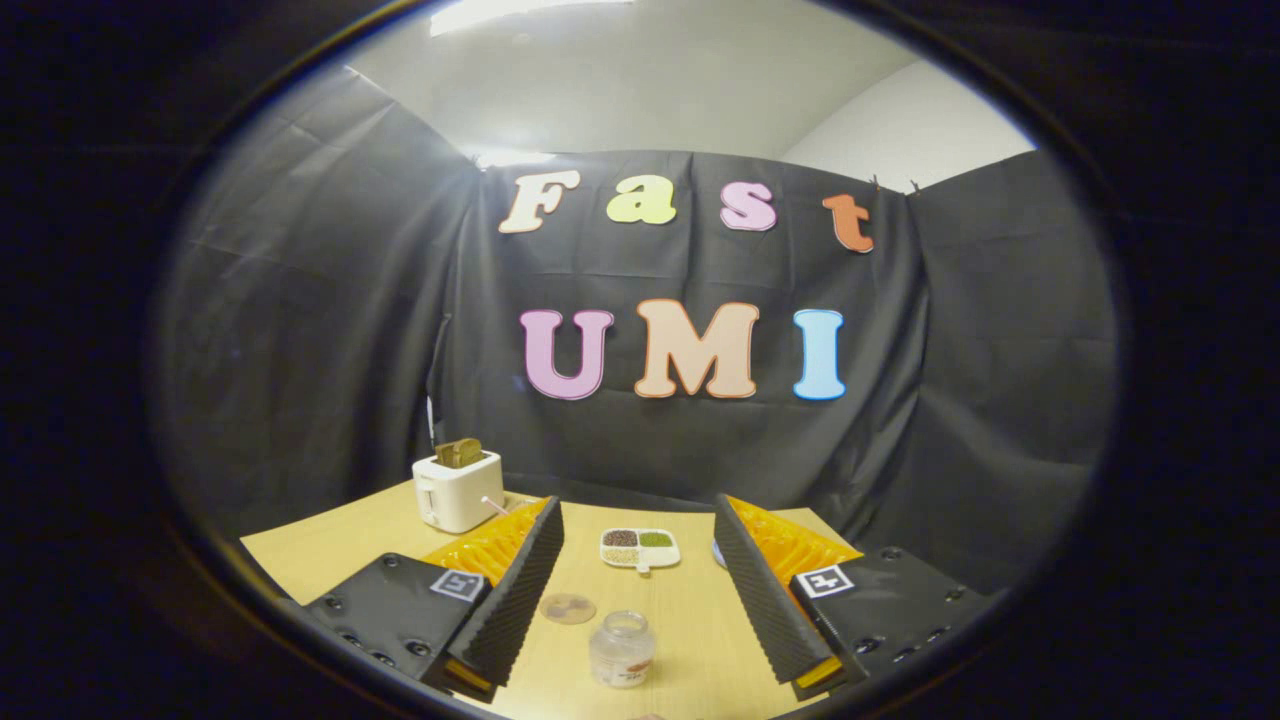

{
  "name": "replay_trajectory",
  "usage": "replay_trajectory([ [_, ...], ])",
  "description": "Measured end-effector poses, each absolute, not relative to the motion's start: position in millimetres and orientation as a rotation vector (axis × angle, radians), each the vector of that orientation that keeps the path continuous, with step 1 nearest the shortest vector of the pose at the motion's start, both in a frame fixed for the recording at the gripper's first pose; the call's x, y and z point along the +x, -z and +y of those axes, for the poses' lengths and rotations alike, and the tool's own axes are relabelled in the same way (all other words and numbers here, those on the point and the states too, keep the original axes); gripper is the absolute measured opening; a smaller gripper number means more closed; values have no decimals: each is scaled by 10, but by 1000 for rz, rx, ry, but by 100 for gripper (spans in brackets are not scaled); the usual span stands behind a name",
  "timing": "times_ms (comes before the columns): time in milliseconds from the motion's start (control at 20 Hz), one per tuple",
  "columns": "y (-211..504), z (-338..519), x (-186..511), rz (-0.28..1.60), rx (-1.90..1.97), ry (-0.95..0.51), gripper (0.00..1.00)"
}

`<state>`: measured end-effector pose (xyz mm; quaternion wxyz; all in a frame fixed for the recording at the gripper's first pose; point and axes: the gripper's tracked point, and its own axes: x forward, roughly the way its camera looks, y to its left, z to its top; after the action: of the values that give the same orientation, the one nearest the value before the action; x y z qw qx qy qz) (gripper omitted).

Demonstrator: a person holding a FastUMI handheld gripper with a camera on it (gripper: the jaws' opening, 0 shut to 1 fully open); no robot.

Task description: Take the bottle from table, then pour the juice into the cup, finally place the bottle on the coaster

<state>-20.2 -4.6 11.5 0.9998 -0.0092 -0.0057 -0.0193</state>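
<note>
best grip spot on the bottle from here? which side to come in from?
Grip the bottle on its round body, below the narrower neck, one finger on each flank. It stands upright on the table, between the fingers of the open gripper, so probably advance straight ahead and lower. The coaster lies just beside it; avoid it.

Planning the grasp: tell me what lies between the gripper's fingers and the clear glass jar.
Gripper view: bare wooden table. The gripper is open, and the clear glass jar stands between its fingers, touching neither.
</note>
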Motion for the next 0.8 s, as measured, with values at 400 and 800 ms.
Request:
replay_trajectory([
  [400, -51, -16, -290, -9, -27, 44, 96],
  [800, 256, 76, -428, 14, -55, 51, 97],
])
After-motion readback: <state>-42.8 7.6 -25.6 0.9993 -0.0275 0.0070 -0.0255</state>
